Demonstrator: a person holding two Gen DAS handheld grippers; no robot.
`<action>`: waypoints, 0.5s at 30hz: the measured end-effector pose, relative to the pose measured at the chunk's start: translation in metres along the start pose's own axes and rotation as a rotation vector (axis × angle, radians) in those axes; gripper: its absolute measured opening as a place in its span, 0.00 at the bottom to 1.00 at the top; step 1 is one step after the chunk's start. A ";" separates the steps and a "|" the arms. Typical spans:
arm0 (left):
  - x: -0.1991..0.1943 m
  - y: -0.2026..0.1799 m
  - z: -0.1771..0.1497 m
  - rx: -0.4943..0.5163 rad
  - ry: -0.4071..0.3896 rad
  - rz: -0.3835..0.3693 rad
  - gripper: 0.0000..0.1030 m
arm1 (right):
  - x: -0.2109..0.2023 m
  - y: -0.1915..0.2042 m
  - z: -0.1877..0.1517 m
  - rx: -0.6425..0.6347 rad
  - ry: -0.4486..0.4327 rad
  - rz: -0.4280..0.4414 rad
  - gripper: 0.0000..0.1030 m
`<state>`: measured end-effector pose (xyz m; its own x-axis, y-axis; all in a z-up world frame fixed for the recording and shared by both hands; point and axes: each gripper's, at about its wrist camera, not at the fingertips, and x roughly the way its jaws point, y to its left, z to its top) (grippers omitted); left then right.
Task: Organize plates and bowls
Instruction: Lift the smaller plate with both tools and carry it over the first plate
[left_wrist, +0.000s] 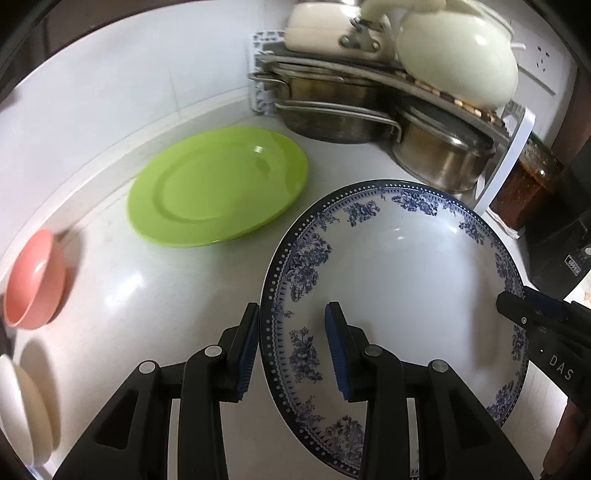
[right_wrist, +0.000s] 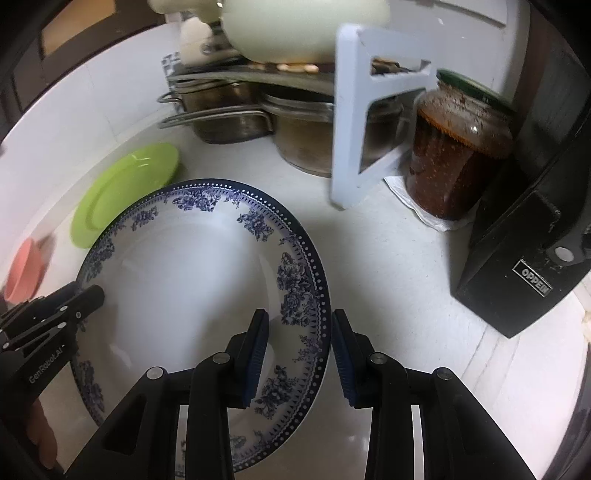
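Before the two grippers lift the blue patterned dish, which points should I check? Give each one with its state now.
1. Left gripper straddles the rim of the blue-and-white dish, one finger inside and one outside: ok.
2. Right gripper straddles the opposite rim in the same way: ok.
3. Jaws shut on the rim: not ok, both stand open with a gap to the rim.
4. Green plate lies flat, nothing on it: ok.
5. Steel pots and the white rack leg stand apart from the dish: ok.
6. Dish fully resting on the counter: cannot tell.
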<state>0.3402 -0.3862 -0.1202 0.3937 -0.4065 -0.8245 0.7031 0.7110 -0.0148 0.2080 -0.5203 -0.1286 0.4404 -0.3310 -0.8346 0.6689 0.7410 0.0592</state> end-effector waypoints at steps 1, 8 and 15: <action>-0.004 0.002 -0.002 -0.004 -0.005 0.005 0.35 | -0.005 0.003 -0.001 -0.006 -0.003 0.005 0.35; -0.044 0.027 -0.016 -0.048 -0.047 0.041 0.35 | -0.037 0.028 -0.008 -0.048 -0.033 0.039 0.35; -0.080 0.056 -0.034 -0.104 -0.080 0.075 0.34 | -0.062 0.056 -0.017 -0.100 -0.057 0.071 0.35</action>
<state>0.3283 -0.2940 -0.0747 0.4919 -0.3917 -0.7776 0.6066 0.7948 -0.0167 0.2075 -0.4485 -0.0831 0.5200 -0.3061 -0.7974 0.5728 0.8175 0.0596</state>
